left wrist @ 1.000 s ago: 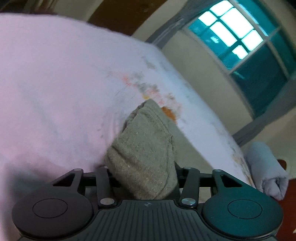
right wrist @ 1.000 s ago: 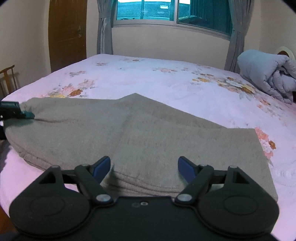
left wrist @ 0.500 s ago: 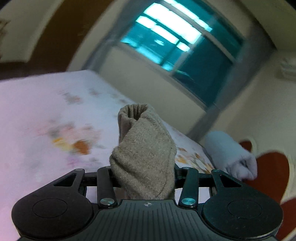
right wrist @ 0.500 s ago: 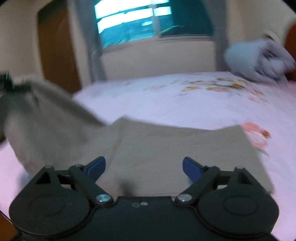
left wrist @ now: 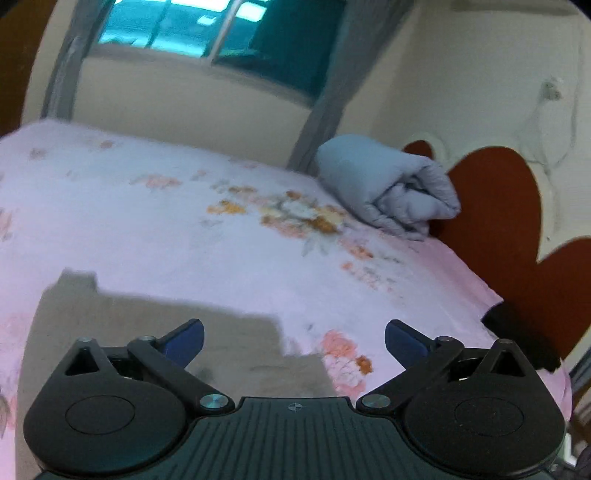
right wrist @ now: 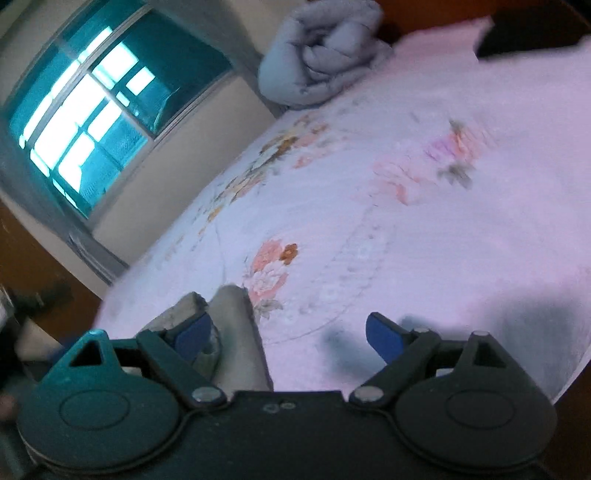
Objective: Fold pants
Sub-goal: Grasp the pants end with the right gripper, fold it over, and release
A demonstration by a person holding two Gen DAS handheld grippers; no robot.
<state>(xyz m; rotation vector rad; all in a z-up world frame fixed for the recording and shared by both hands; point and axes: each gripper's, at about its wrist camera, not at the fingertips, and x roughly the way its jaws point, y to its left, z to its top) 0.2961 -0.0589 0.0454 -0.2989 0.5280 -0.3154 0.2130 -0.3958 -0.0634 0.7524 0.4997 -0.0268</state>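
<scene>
The taupe pants (left wrist: 147, 332) lie flat on the pink floral bed sheet (left wrist: 184, 229), under and to the left of my left gripper (left wrist: 293, 339). Its jaws are opening and stand wide, with nothing pinched between them. In the right wrist view, a raised fold of the pants (right wrist: 232, 325) bunches against the left blue pad (right wrist: 192, 332) of my right gripper (right wrist: 288, 334). That gripper is open and rolled to one side, and the right pad (right wrist: 384, 336) is over bare sheet.
A rolled grey quilt (left wrist: 388, 192) lies at the head of the bed, against a red-brown headboard (left wrist: 498, 229). A black object (left wrist: 517, 332) sits at the bed's right corner. Behind are a window (left wrist: 221, 29) and curtains.
The left gripper let go of the bunched pants leg and swung right toward the headboard. The right gripper rolled and moved right, to the pants' edge. The pants now lie folded over.
</scene>
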